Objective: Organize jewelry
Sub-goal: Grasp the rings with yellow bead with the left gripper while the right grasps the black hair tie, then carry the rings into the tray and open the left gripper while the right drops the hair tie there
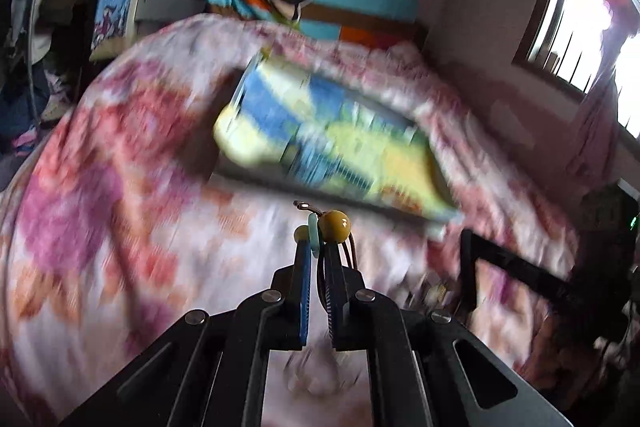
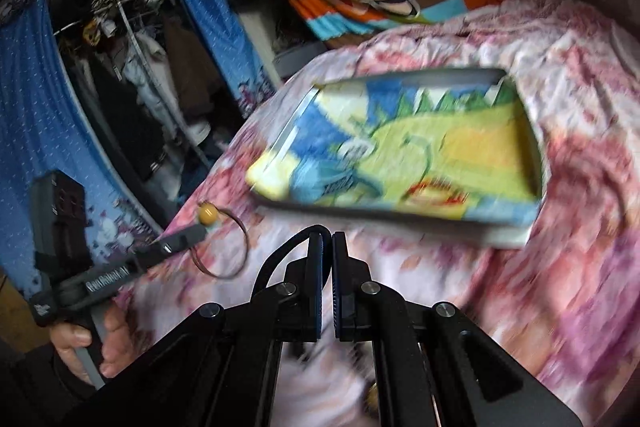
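A beaded cord bracelet (image 1: 326, 227) is pinched in the clamped left gripper (image 1: 316, 251), lifted off the floral bedspread (image 1: 120, 155). The right gripper (image 2: 332, 247) is closed tight on a black cord (image 2: 280, 255). The cartoon tray (image 2: 400, 155) sits at 12 o'clock, blurry.

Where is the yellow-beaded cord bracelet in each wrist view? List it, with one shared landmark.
Left wrist view: yellow-beaded cord bracelet at lower centre, pinched between the left gripper fingers.
Right wrist view: bracelet at left of centre, hanging from the left gripper.
Shared landmark: the cartoon-printed tray on the floral bedding.
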`<state>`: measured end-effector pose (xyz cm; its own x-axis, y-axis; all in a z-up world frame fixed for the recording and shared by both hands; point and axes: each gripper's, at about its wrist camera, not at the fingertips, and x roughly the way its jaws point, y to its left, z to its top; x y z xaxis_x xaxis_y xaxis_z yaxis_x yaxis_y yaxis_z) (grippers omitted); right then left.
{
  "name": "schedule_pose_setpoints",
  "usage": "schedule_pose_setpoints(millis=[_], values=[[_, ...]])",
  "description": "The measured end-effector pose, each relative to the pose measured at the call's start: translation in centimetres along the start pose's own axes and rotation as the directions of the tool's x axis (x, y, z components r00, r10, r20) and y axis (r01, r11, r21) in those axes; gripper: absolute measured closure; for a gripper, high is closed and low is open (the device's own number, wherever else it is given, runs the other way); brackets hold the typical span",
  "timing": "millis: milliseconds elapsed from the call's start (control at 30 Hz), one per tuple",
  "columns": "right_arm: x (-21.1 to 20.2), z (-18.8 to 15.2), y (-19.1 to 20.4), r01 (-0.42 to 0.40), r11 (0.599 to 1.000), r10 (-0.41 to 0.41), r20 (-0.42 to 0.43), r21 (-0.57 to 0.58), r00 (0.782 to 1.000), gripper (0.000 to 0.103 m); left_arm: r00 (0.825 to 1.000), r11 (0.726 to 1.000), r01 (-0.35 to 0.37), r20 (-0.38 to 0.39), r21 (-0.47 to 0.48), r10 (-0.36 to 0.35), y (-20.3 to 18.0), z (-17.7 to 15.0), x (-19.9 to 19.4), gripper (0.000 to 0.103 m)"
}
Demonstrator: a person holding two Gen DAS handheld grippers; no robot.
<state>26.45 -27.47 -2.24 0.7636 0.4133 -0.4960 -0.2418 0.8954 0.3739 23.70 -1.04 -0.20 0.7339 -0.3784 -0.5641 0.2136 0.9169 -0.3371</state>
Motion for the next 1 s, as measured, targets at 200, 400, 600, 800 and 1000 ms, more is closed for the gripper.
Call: schedule_pose_setpoints(millis=[200,400,600,800,1000], values=[[2.7,4.5,-2.9,0.081,0.997,-0.081,0.064,0.012,0.995,0.099,0.993,1.000,-0.012,0.120,-0.016,0.014,-1.1,4.8,3.0,0.096],[5.0,5.8,-5.4,0.151,0.988,-0.154,0.080,0.045,0.985,0.099,0.990,0.996,-0.068,0.121,-0.054,0.074,0.5,7.6,7.2,0.096],[7.4,5.0,-7.2,0.178,0.981,-0.182,0.044,0.077,0.982,0.099,0.988,0.988,-0.128,0.077,-0.084,0.135,2.9,7.9,10.2,0.096],[8.5,4.3,-6.6,0.199,0.979,-0.199,0.010,0.042,0.980,0.098,0.988,0.987,-0.150,0.012,-0.055,0.151,2.8,7.0,11.7,0.096],[8.8,4.1,-6.4,0.223,0.975,-0.223,-0.018,0.015,0.975,0.098,0.987,0.987,-0.159,-0.010,-0.021,0.159,1.8,6.6,12.0,0.096]])
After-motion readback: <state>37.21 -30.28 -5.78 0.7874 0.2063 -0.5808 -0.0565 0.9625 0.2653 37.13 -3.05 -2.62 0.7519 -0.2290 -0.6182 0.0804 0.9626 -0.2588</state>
